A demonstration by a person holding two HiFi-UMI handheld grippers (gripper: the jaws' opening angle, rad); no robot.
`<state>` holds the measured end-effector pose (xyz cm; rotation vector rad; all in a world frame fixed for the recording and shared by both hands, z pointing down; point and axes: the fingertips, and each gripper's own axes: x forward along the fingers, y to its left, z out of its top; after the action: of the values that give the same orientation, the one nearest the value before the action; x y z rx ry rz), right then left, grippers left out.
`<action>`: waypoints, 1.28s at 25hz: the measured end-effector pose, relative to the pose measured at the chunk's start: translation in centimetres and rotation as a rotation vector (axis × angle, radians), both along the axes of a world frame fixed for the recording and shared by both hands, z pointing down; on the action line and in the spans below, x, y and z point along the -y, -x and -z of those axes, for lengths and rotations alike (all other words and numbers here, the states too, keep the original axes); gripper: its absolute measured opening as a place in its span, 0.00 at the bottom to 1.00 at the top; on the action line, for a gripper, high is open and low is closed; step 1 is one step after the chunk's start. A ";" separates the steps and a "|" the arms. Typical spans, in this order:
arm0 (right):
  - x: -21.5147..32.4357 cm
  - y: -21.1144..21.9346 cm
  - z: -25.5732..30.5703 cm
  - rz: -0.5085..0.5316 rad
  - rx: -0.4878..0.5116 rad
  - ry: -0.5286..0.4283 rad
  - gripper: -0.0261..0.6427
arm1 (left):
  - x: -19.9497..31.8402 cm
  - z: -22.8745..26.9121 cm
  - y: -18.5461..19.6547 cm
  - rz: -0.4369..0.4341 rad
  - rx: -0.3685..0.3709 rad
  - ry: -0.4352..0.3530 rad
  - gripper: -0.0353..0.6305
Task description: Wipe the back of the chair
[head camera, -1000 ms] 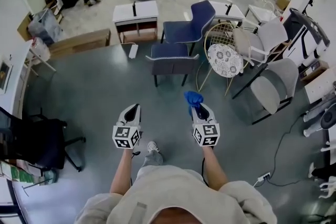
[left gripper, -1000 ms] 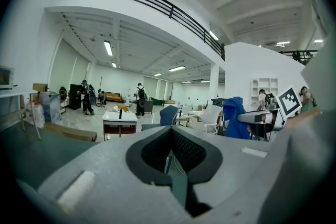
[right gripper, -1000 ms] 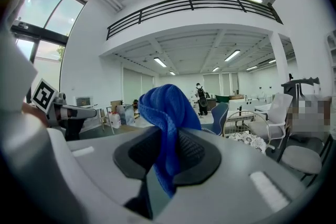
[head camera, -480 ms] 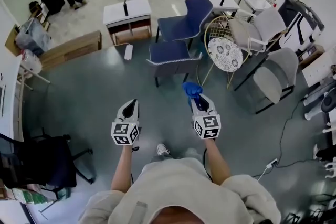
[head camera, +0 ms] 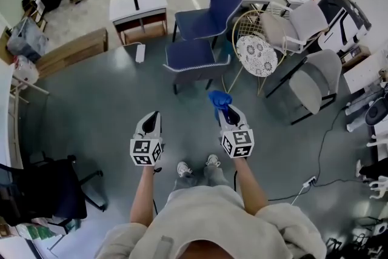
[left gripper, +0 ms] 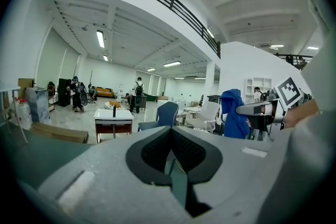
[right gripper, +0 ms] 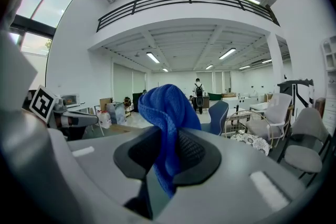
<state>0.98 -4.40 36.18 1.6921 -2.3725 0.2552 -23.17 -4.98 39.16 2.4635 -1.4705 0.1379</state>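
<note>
Ahead of me on the floor stands a dark blue chair (head camera: pixel 193 59) with its backrest (head camera: pixel 195 70) facing me; it also shows far off in the left gripper view (left gripper: pixel 167 113) and the right gripper view (right gripper: pixel 218 113). My right gripper (head camera: pixel 224 111) is shut on a blue cloth (head camera: pixel 219 99), which bunches up above the jaws (right gripper: pixel 165 107). It hangs in the air a short way short of the backrest. My left gripper (head camera: pixel 151 116) is level with it on the left, shut with nothing in it (left gripper: pixel 170 160).
A second blue chair (head camera: pixel 213 8) stands behind the first. A wire chair with a patterned cushion (head camera: pixel 256 53) and grey chairs (head camera: pixel 315 85) crowd the right. A white low table (head camera: pixel 138 4) stands far ahead, a black office chair (head camera: pixel 45 188) near left, a cable (head camera: pixel 315 154) on the right.
I have walked forward: the chairs have come nearer and lower in the head view. Both grippers keep their pose, the right one still gripping the cloth.
</note>
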 end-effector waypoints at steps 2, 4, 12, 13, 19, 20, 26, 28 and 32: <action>0.6 -0.2 -0.3 0.008 -0.002 0.002 0.15 | 0.2 -0.7 -0.4 0.008 0.000 0.011 0.06; 1.4 -0.6 -0.8 0.015 0.000 0.005 0.15 | 0.6 -1.4 -0.8 0.015 0.002 0.020 0.06; 4.4 -3.1 -4.7 0.061 0.007 0.050 0.15 | 2.7 -3.9 -3.3 0.061 0.018 0.043 0.06; 4.8 -3.2 -5.3 0.067 0.008 0.056 0.15 | 2.9 -4.3 -3.4 0.069 0.018 0.046 0.06; 6.4 -2.2 -8.9 0.107 0.017 0.076 0.15 | 3.8 -7.3 -3.7 0.106 0.017 0.068 0.06; 6.5 -1.9 -9.5 0.116 0.017 0.077 0.15 | 3.9 -7.9 -3.7 0.110 0.018 0.071 0.06; 7.2 0.7 -13.2 0.156 0.020 0.093 0.15 | 4.5 -11.7 -2.5 0.134 0.018 0.090 0.06; 7.4 1.3 -14.2 0.158 0.033 0.100 0.15 | 4.5 -12.9 -2.3 0.141 0.019 0.097 0.06; 8.4 2.0 -16.1 0.176 0.040 0.104 0.15 | 5.2 -14.7 -2.5 0.151 0.011 0.100 0.06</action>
<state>-1.00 -12.85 52.25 1.4352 -2.4720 0.3775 -20.62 -10.21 53.82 2.2677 -1.6066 0.1907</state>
